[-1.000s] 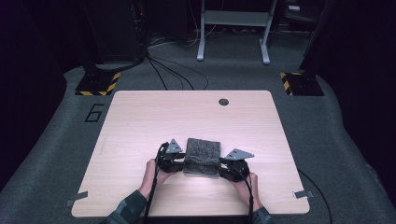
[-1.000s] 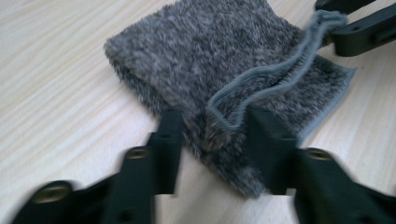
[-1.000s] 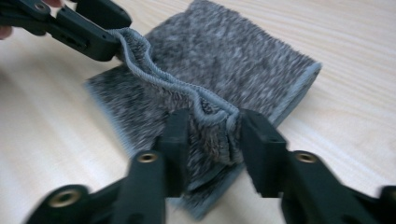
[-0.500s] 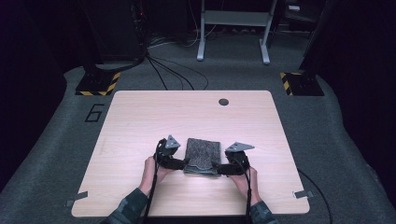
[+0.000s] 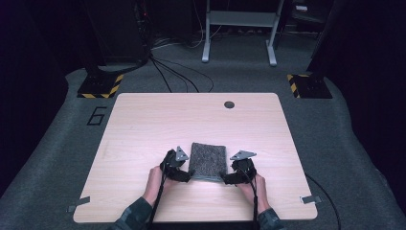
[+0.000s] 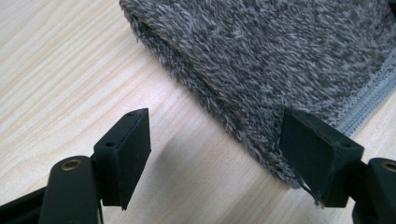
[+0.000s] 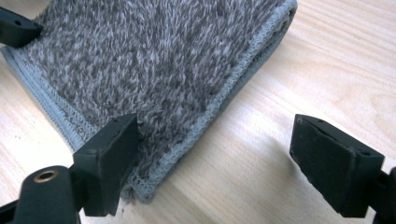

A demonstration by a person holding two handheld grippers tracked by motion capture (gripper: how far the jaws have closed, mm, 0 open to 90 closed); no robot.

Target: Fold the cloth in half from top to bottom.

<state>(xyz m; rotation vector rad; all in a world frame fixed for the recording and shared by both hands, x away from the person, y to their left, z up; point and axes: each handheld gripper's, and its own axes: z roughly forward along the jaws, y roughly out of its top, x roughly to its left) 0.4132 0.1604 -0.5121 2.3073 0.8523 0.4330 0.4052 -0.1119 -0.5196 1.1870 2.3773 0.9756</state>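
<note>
- Right now your left gripper [image 6: 215,154] sits released, jaws spread wide, one jaw on bare wood and the other touching the near corner of the folded grey towel [image 6: 280,60].
- Your right gripper [image 7: 215,158] is likewise released, one jaw resting against the towel's [image 7: 154,56] stitched near corner, the other over bare table [image 7: 336,60].
- From the high view, the towel [image 5: 208,162] lies flat between your two grippers, left gripper [image 5: 184,176] and right gripper [image 5: 229,178] flanking its near edge on the wooden table [image 5: 158,124].
</note>
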